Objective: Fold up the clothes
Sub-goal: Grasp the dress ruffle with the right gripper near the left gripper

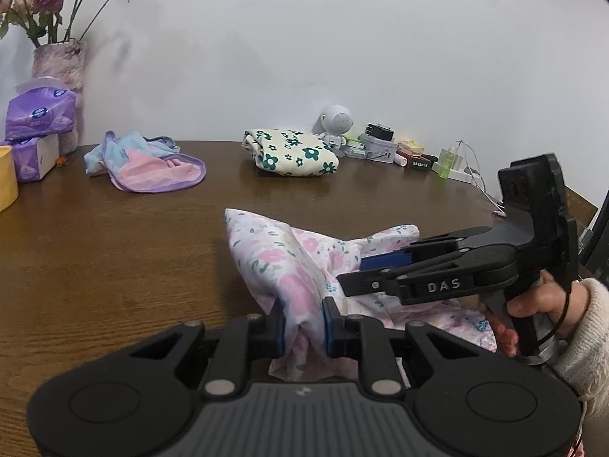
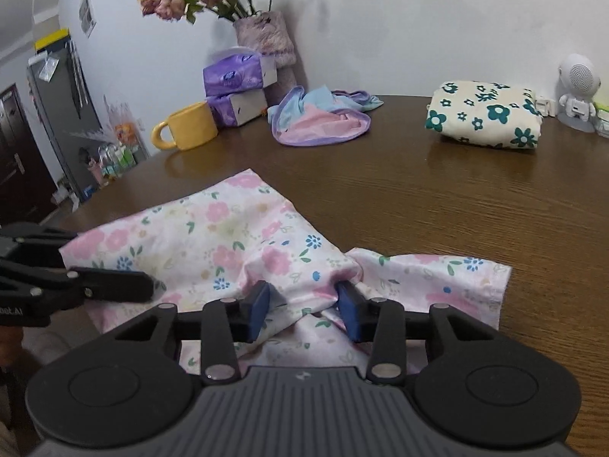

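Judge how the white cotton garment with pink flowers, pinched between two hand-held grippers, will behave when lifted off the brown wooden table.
The white cotton garment with pink flowers is probably floppy: it bunches and creases where the pads pinch it. It likely sags between grips, since loose parts lie draped on the brown wooden table. It seems light.

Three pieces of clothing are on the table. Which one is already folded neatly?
The cream cloth with dark green flowers, beside the white robot figure, is a tidy folded block. The pastel pink-and-blue garment lies crumpled, and the pink floral cloth is bunched between the jaws.
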`<move>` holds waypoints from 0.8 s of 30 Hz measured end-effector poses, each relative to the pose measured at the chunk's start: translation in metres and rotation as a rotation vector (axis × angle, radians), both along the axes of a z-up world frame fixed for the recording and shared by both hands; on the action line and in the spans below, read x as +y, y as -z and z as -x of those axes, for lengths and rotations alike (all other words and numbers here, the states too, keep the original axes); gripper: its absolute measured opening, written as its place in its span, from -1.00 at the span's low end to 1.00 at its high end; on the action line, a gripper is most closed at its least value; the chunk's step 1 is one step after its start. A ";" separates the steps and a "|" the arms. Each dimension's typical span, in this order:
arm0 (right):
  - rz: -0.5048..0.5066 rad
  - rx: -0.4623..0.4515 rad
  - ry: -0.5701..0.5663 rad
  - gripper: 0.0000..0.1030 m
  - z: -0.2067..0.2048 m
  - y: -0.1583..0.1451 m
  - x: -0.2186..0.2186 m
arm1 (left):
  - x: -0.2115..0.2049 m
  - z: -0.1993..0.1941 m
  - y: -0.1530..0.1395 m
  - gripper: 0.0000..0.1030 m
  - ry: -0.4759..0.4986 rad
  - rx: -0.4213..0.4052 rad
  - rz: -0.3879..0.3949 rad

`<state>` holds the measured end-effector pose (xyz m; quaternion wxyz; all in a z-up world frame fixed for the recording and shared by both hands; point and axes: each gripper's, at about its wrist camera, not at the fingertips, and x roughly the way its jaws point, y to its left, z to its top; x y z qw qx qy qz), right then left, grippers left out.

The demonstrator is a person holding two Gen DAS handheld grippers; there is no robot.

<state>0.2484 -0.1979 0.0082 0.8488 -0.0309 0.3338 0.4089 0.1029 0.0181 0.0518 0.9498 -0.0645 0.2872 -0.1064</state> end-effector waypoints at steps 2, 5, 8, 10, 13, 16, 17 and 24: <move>0.009 -0.007 0.012 0.02 0.001 -0.006 -0.002 | 0.001 0.000 0.000 -0.66 -0.006 0.003 0.002; 0.020 -0.028 0.034 0.10 0.003 -0.016 -0.011 | 0.001 -0.001 -0.001 -0.66 -0.009 0.002 -0.009; 0.073 -0.050 0.037 0.10 0.007 -0.022 -0.022 | -0.001 -0.002 -0.004 -0.67 -0.004 -0.010 -0.046; 0.118 -0.056 0.020 0.10 0.011 -0.023 -0.027 | -0.003 -0.004 -0.008 -0.68 0.004 -0.023 -0.079; 0.183 -0.049 -0.021 0.10 0.019 -0.016 -0.027 | -0.010 -0.005 -0.013 -0.68 0.024 -0.045 -0.141; 0.208 -0.039 -0.057 0.10 0.028 -0.010 -0.025 | -0.019 -0.003 -0.017 -0.68 0.046 -0.070 -0.200; 0.212 -0.050 -0.063 0.10 0.031 -0.011 -0.024 | -0.021 -0.002 -0.017 -0.68 0.049 -0.074 -0.213; 0.227 -0.221 -0.151 0.99 0.036 -0.035 -0.027 | -0.028 0.001 -0.019 -0.68 0.058 -0.080 -0.245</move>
